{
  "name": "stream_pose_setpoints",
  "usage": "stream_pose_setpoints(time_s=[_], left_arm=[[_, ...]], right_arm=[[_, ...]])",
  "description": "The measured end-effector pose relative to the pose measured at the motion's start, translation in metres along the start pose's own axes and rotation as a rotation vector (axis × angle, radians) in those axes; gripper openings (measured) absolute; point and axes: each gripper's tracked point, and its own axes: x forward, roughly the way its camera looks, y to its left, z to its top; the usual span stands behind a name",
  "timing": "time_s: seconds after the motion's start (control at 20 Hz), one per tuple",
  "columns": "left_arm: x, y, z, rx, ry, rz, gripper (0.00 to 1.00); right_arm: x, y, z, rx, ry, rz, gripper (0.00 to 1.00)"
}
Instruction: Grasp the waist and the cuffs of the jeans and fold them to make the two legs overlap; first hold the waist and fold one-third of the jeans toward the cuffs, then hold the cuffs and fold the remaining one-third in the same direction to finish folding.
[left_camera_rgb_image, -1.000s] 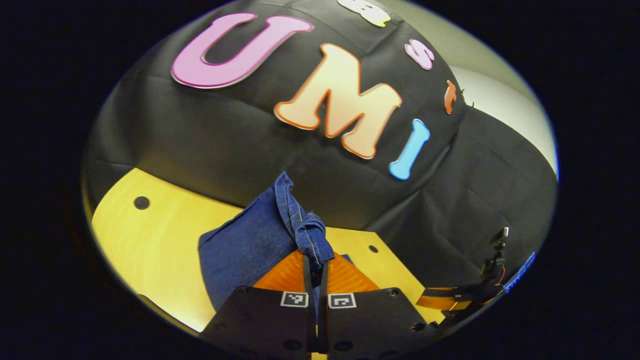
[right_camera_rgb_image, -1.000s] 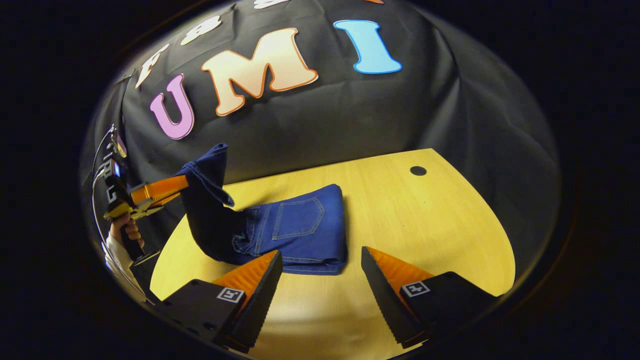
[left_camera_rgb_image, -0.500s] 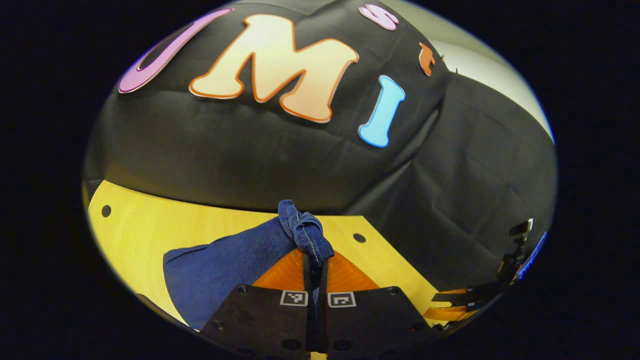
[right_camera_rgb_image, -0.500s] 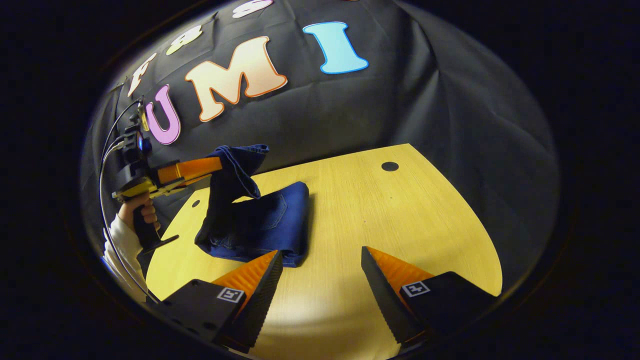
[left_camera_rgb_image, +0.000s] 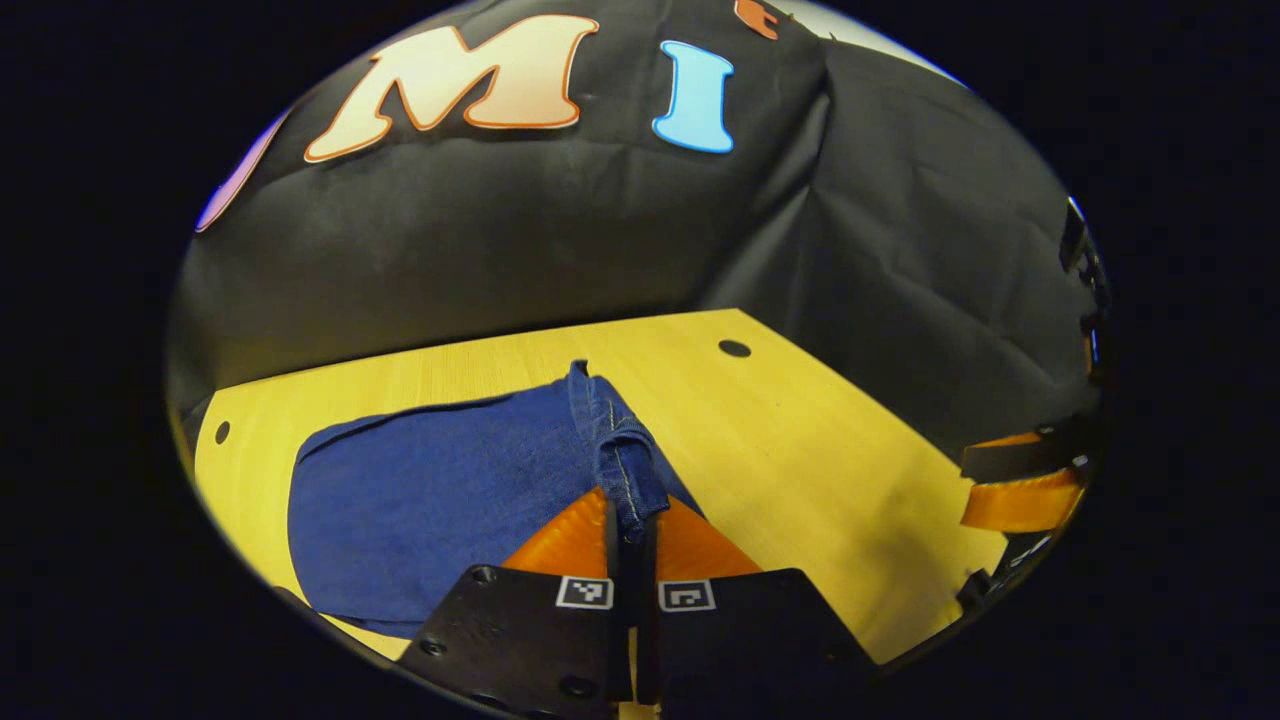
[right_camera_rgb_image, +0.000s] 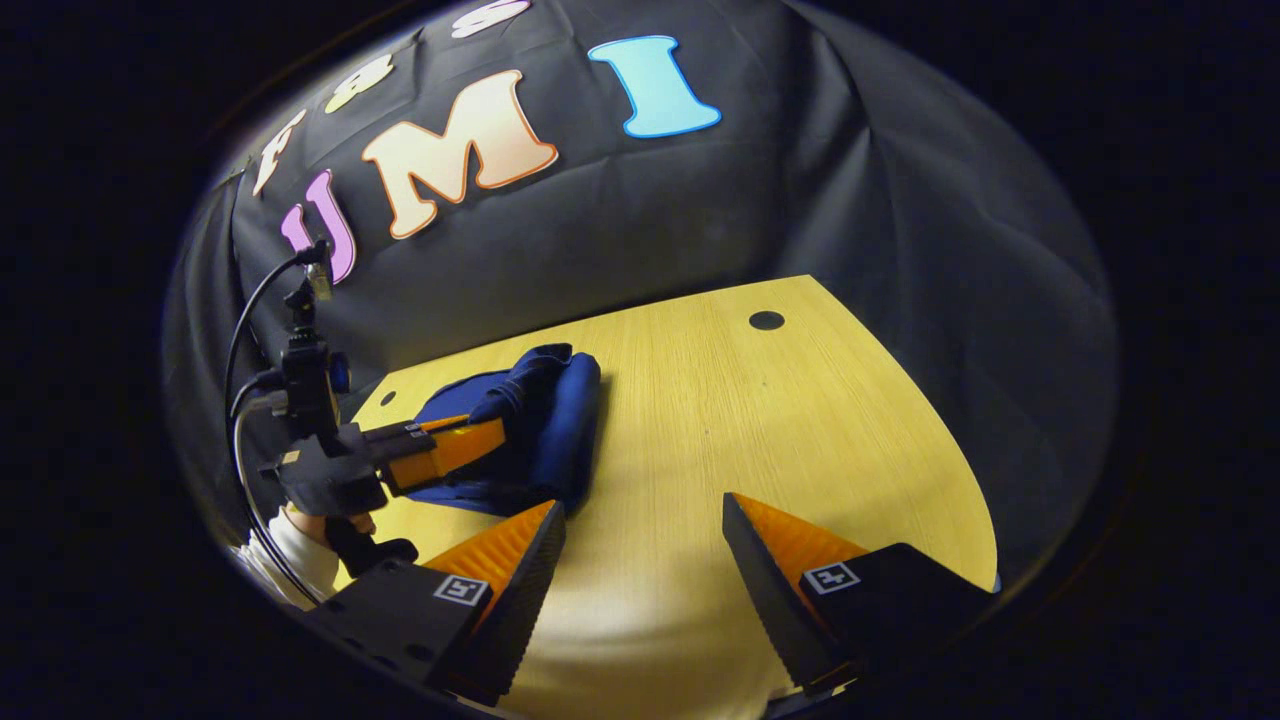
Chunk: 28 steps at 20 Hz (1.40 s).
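The left tongs pinch the cuffs low over the jeans, folded on the counter. The right tongs hover open, nearby. Lay the cuffs flush with the fold edge, then release.

left hand-held gripper clamped closed, right hand-held gripper spread wide

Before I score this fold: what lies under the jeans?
The yellow wooden table shows around the jeans. Lower denim layers and the tabletop beneath are covered.
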Motion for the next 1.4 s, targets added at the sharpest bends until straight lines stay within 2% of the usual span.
stream_pose_setpoints(time_s=[0.05,0.1,0.2,0.25,0.3,0.45,0.5,0.6,0.65,0.85,1.0,1.2,1.4], left_arm=[[0.002,0.0,-0.005,0.021,-0.002,0.013,0.05],[0.001,-0.003,-0.009,0.038,0.006,0.015,0.05],[0.003,-0.015,-0.019,0.05,0.02,-0.015,0.13],[0.0,-0.024,-0.021,0.045,0.016,-0.039,0.37],[-0.005,-0.03,-0.021,0.036,0.009,-0.058,0.37],[-0.029,-0.037,-0.012,-0.005,-0.042,-0.072,0.8],[-0.041,-0.032,-0.007,-0.018,-0.063,-0.052,0.83],[-0.07,-0.012,0.001,-0.027,-0.097,0.015,0.96],[-0.082,0.0,0.003,-0.03,-0.106,0.046,0.99],[-0.144,0.052,0.008,-0.061,-0.127,0.163,0.96],[-0.187,0.093,0.012,-0.102,-0.174,0.278,0.96],[-0.226,0.125,0.006,-0.17,-0.215,0.367,0.95],[-0.248,0.129,-0.011,-0.197,-0.19,0.353,0.95]], right_arm=[[0.0,0.0,0.0,-0.001,0.001,0.005,0.94],[-0.001,0.001,0.0,0.0,-0.001,0.012,0.98],[0.0,0.001,0.001,0.003,-0.001,0.025,0.98],[0.001,0.001,0.001,0.002,0.0,0.03,0.98],[0.002,0.001,0.0,-0.001,0.001,0.032,0.98],[0.001,0.009,-0.001,-0.016,-0.001,0.049,0.98],[-0.001,0.012,0.0,-0.02,-0.011,0.051,0.98],[-0.004,0.022,0.001,-0.023,-0.028,0.055,0.98],[-0.006,0.027,0.002,-0.022,-0.037,0.057,0.98],[-0.017,0.061,0.01,-0.005,-0.084,0.07,0.98],[-0.027,0.087,0.015,-0.03,-0.117,0.083,0.98],[-0.043,0.127,0.025,-0.077,-0.177,0.113,0.98],[-0.053,0.163,0.031,-0.069,-0.238,0.143,0.98]])
